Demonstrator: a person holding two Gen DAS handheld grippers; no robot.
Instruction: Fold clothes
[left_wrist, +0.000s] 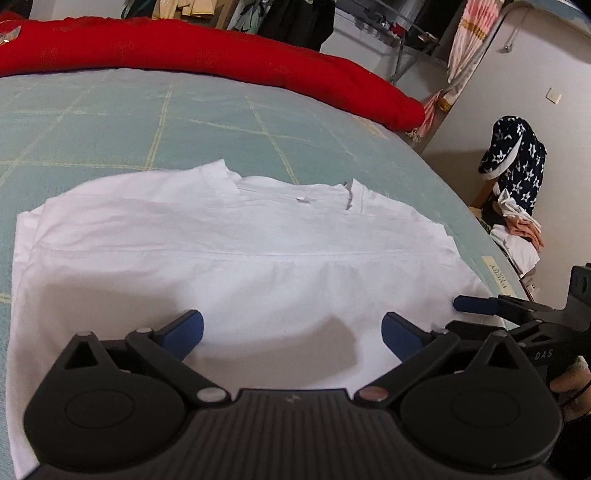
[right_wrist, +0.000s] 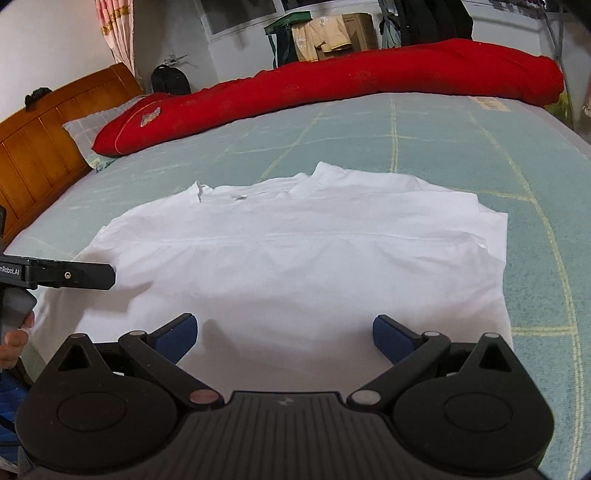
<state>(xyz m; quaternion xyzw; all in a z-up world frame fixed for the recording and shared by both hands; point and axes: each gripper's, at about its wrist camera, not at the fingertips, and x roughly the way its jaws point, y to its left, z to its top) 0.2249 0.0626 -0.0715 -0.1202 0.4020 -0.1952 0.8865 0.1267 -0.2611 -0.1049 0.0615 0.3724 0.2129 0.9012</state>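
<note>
A white shirt lies flat on the bed, folded into a wide rectangle with its collar at the far edge. My left gripper hovers over the shirt's near half, open, with only cloth below the gap. From the right, one blue fingertip of the other gripper reaches the shirt's right edge. In the right wrist view the same shirt fills the middle. My right gripper stands open above its near edge, holding nothing. The left tool's black body shows at the left, held by a hand.
The bed has a pale green sheet with a yellow grid. A rolled red quilt lies along its far side. A wooden headboard and grey pillow are at the left. Beyond the bed's right edge stands a pile of clothes.
</note>
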